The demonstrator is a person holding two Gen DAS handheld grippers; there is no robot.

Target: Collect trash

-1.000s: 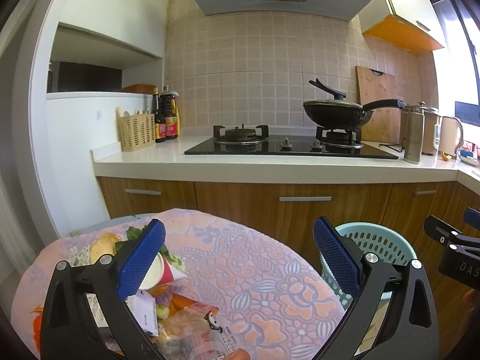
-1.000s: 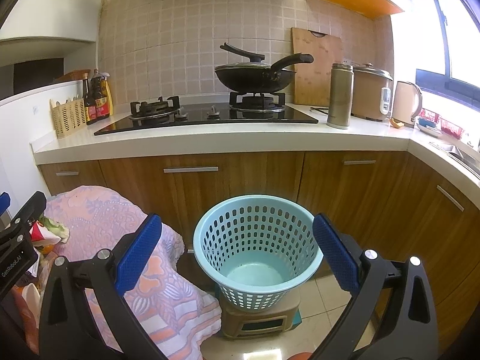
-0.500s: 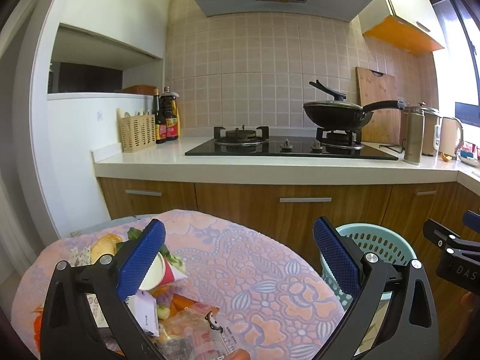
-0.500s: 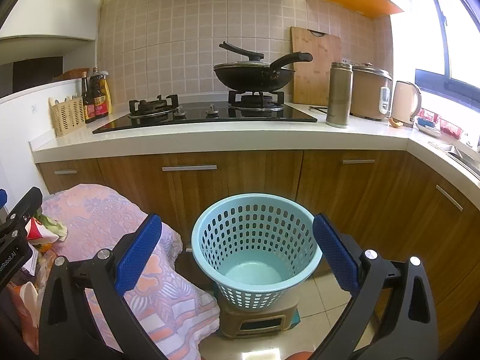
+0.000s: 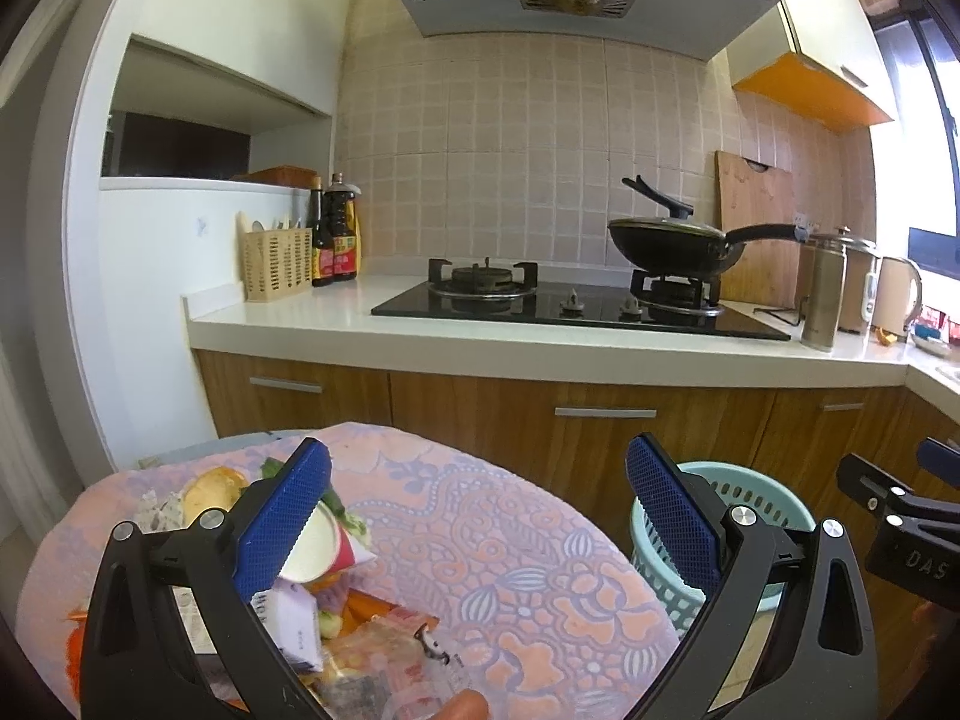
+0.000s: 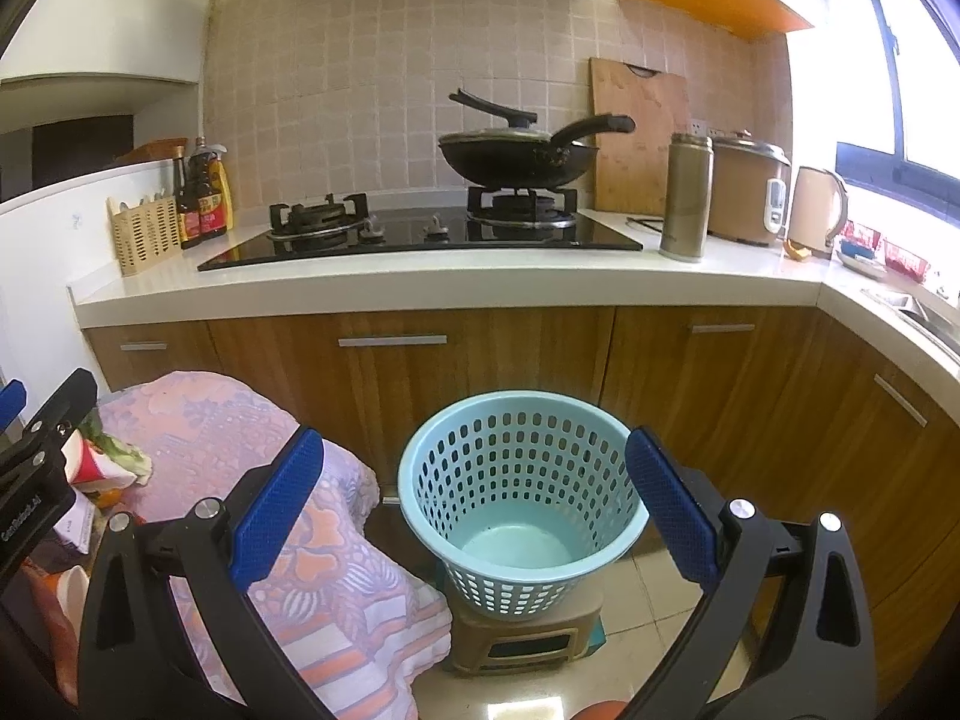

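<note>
Trash (image 5: 336,618), a paper cup (image 5: 321,546) among wrappers and scraps, lies heaped on a floral-clothed surface (image 5: 510,570). The left tool (image 5: 480,516) hovers over it, fingers apart and empty. The right tool (image 6: 474,510), likewise spread, frames an empty blue basket (image 6: 522,498) on a stool (image 6: 528,636).

Right gripper (image 6: 474,510) is spread wide, nothing between the blue pads (image 6: 277,510). Straight ahead sits a light blue perforated basket (image 6: 521,501) on a small tan stool (image 6: 528,639), looks empty. Left of it a floral cloth-covered table (image 6: 270,480) with a red-and-white paper cup (image 6: 90,465) and some greens.
</note>
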